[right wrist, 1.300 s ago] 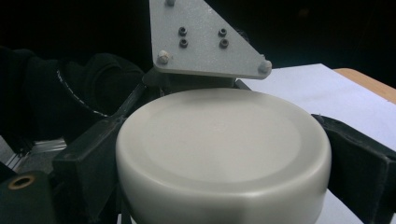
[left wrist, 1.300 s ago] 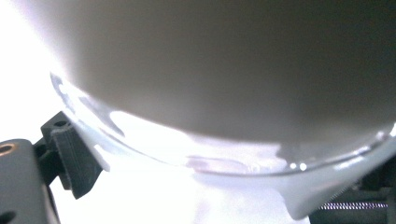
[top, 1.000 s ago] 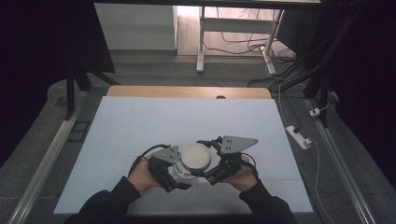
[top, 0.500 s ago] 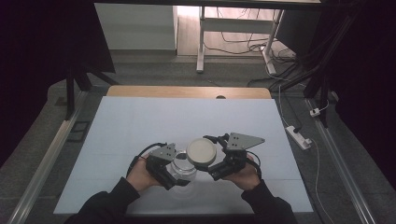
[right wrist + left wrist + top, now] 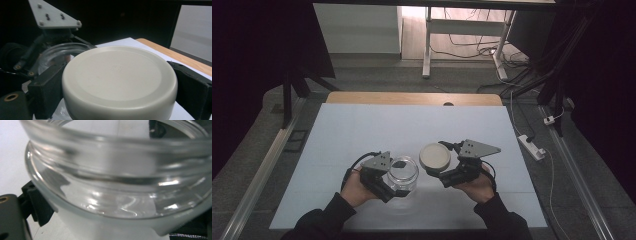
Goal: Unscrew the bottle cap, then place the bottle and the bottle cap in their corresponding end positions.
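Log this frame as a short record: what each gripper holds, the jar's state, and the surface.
left gripper: shut on the jar
right gripper: shut on the lid
jar state: clear glass, upright, open
lid: cream, round, off the jar, held to its right
surface: white table
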The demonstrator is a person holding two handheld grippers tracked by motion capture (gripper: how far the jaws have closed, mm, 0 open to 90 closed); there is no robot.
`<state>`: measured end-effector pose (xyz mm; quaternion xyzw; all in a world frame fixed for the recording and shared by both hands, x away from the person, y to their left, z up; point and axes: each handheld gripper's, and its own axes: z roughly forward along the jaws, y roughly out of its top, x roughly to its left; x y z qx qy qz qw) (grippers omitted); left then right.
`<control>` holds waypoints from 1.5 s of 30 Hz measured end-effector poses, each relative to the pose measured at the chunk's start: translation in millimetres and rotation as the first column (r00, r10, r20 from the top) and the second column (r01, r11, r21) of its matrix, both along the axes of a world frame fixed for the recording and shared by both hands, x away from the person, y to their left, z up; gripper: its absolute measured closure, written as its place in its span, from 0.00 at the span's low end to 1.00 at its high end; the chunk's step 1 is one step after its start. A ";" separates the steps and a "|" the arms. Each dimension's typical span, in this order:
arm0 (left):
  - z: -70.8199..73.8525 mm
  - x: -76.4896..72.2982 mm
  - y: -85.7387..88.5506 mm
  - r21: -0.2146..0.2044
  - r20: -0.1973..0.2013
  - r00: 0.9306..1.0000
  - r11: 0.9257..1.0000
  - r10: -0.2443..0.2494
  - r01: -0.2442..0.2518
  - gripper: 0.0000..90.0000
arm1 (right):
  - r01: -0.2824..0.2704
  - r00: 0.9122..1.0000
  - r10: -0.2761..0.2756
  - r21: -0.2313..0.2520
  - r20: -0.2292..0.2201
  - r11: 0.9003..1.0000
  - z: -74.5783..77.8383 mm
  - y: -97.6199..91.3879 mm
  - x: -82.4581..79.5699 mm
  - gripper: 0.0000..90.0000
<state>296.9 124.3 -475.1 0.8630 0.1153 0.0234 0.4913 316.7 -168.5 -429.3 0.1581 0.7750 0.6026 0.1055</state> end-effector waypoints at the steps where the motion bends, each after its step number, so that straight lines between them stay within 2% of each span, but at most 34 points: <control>1: 0.2 -0.4 0.8 -0.004 -0.001 1.000 1.000 0.000 0.000 0.08 | 0.006 1.000 -0.006 -0.003 0.000 1.000 -0.5 -0.7 0.8 0.09; 12: 0.9 -1.2 2.8 0.001 0.007 1.000 1.000 0.019 -0.019 0.08 | 0.062 0.998 -0.062 -0.009 -0.015 0.998 -6.9 -5.8 7.5 0.09; 21: -1.1 8.7 8.3 -0.005 0.001 0.997 0.997 0.073 -0.073 0.08 | 0.060 0.998 -0.060 -0.014 -0.009 0.998 -12.3 -4.9 6.7 0.08; 32: -2.7 30.3 8.8 -0.006 0.009 0.988 0.989 0.151 -0.151 0.08 | 0.054 0.998 -0.054 -0.022 -0.014 0.998 -20.0 -4.9 -0.7 0.08; 36: -5.8 39.3 9.0 -0.014 0.000 0.986 0.986 0.166 -0.166 0.08 | 0.042 0.999 -0.042 -0.028 -0.019 0.999 -23.4 -4.3 -4.2 0.08; 40: -8.1 48.1 7.7 -0.004 0.008 0.983 0.983 0.183 -0.183 0.08 | 0.032 0.999 -0.032 -0.030 -0.027 0.999 -26.5 -3.0 -6.6 0.08; 45: -9.9 58.3 6.3 -0.018 0.008 0.981 0.981 0.195 -0.195 0.08 | 0.023 0.999 -0.024 -0.040 -0.031 0.999 -30.9 -1.7 -10.4 0.08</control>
